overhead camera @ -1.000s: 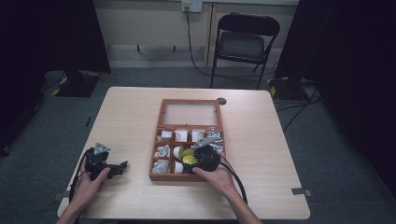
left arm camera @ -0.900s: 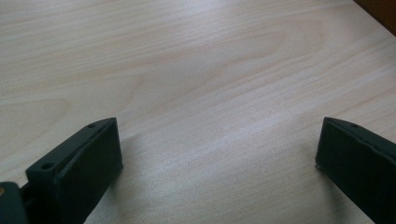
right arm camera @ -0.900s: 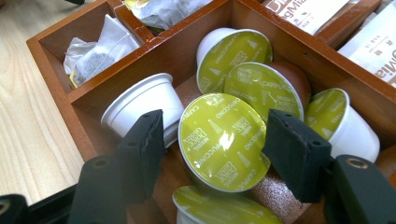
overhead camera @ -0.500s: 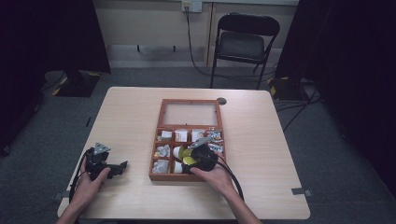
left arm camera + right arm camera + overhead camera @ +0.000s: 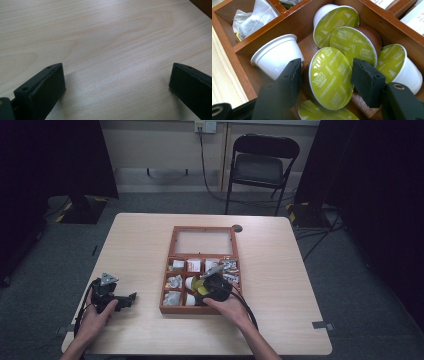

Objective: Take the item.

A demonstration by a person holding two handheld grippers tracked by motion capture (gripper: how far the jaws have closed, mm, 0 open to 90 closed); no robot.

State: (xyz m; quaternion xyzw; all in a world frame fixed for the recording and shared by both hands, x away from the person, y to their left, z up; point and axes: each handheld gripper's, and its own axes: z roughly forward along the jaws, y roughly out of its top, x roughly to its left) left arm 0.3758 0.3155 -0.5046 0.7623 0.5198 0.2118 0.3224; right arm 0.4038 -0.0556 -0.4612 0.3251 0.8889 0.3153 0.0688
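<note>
- The right gripper (image 5: 325, 72) is seen low in the frame; its jaws have just been closing around a green-lidded coffee capsule (image 5: 330, 77), though contact cannot be told
- That capsule lies in a compartment of the reddish wooden box (image 5: 170, 297), at centre frame
- The left gripper (image 5: 116, 82) is held spread over the pale wooden table (image 5: 105, 30)

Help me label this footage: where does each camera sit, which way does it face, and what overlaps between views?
High view: above the person's side, looking forward and down on the table; both forearms, left gripper and right gripper show.
Left gripper view: rides the left gripper, facing bare tabletop; two black jaws apart.
Right gripper view: rides the right gripper, facing a green-lidded coffee capsule between its closing jaws.
Shared: the wooden box appears in the high and right gripper views.
</note>
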